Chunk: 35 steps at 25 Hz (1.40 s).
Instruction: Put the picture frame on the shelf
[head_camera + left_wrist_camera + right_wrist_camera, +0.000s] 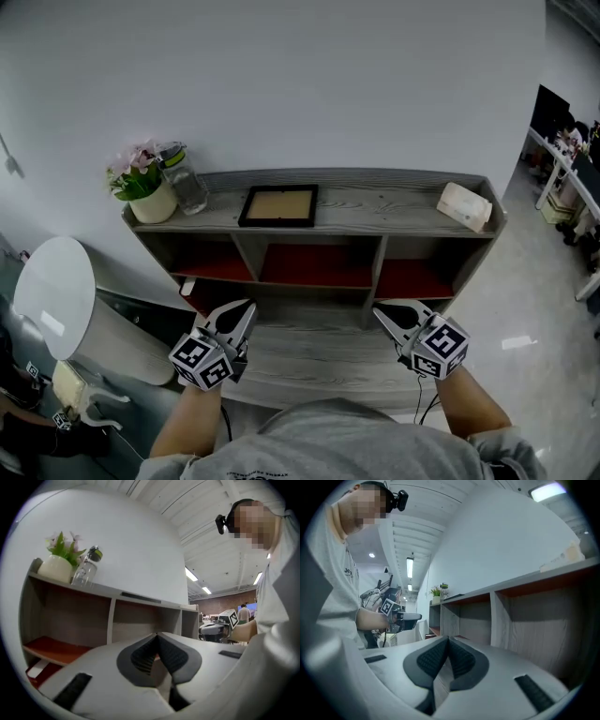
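The left gripper (247, 309) has its jaws together, with nothing between them. The right gripper (381, 315) is closed and empty in the same way. Both are held low in front of the shelf (384, 201), apart from each other and not touching it. The picture frame (278, 205) lies flat on the top board of the shelf, left of its middle. Just beside it on the left stands a clear bottle (187, 184), then a white pot with flowers (148, 199). A pale box (464, 206) rests near the right end.
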Tool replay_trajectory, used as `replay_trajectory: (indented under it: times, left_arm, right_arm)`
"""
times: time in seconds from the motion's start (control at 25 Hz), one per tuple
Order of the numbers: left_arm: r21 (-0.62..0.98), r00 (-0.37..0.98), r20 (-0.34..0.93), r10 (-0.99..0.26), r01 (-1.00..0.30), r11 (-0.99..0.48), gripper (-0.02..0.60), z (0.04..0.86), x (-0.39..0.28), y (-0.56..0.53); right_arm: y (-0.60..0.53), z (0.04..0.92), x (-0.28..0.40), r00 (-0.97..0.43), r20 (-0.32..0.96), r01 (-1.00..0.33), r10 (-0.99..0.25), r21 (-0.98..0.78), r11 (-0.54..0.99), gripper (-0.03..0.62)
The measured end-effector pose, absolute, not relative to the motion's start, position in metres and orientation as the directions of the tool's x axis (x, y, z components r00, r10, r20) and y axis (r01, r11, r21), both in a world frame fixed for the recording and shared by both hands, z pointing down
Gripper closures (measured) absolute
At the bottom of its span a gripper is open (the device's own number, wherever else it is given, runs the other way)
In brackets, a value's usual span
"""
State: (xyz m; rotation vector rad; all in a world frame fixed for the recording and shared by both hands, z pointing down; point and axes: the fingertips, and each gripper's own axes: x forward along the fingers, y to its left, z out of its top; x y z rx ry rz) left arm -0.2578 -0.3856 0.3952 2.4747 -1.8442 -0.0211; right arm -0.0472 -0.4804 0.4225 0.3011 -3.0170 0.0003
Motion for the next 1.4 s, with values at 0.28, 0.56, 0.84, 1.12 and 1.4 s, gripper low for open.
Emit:
replay_trajectory:
  times: [0.28, 0.56, 0.84, 1.12, 1.4]
  left_arm:
    - [0.073, 0.331, 0.067, -0.941, -0.942, -0.326, 0.574, 0.471, -0.282, -0.344]
    - [0.166, 0.422, 0.153, -0.894, -0.902, -0.397, 0.572, 0.547, -0.324, -0.323]
    - [0.245, 0.458, 0.239, -0.856, -0.882, -0.403, 0.574, 0.608, -0.349, -0.312]
    - [0.261, 0.372, 0.293, -0.881, -0.917, -0.301, 0.572, 0.639, -0.327, -0.306]
    - [0.264, 0.339, 0.342, -0.876, -0.930, -0.257, 0.572, 0.658, -0.305, -0.304]
  right_arm:
    - [-0.461, 0.476, -0.084, -0.963, 0.159, -0.227, -0.219, -0.033, 0.973, 0.576]
    - [-0.424, 0.559, -0.117, -0.898, 0.262, -0.405, -0.354, -0.176, 0.897, 0.576]
    - [-0.393, 0.623, -0.127, -0.848, 0.382, -0.474, -0.369, -0.231, 0.850, 0.576]
    - [-0.376, 0.656, -0.126, -0.874, 0.417, -0.373, -0.251, -0.245, 0.895, 0.577]
    - [-0.387, 0.673, -0.121, -0.880, 0.415, -0.363, -0.233, -0.268, 0.893, 0.577]
